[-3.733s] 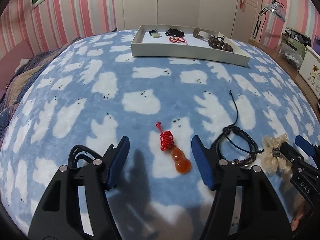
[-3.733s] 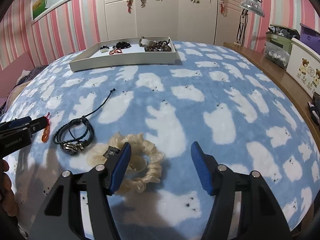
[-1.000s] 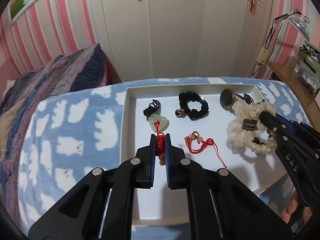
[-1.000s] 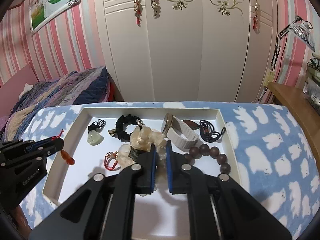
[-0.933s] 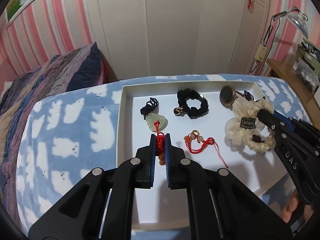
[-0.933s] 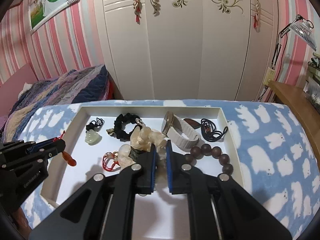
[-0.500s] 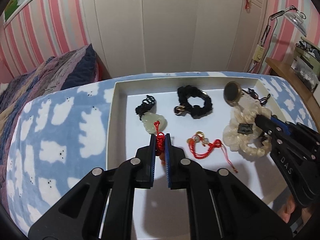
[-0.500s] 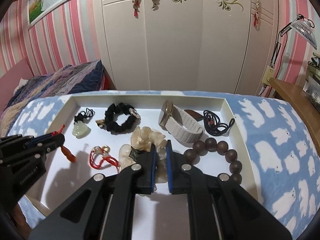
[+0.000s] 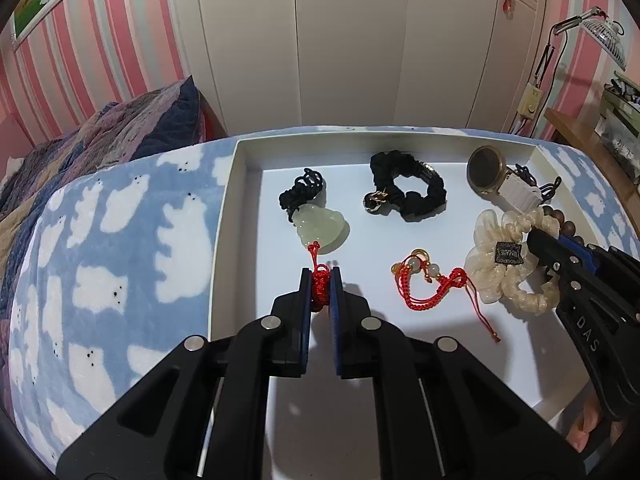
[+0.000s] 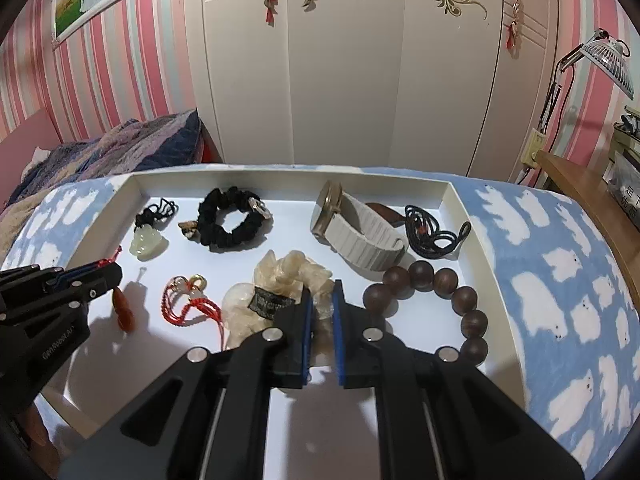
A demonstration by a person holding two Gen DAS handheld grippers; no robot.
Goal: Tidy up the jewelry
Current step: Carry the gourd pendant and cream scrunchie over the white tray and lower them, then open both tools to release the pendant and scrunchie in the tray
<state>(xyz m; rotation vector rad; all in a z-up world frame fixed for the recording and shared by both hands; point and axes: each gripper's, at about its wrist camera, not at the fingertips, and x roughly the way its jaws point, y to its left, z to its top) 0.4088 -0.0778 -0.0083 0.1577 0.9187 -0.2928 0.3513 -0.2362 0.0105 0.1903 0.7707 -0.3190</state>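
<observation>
Left gripper [image 9: 320,290] is clamped on the red knot of the gourd pendant [image 10: 123,309], which dangles straight down over the tray's [image 9: 224,216] bare left floor; right gripper [image 10: 321,306] pinches the cream scrunchie [image 10: 280,280] mid-tray.

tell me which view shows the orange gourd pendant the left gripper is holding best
The right wrist view: the orange gourd pendant hangs in full side view below the left gripper, over the white tray. The left wrist view shows only its red knot pinched between the shut fingers; the gourd itself is hidden behind them.
</observation>
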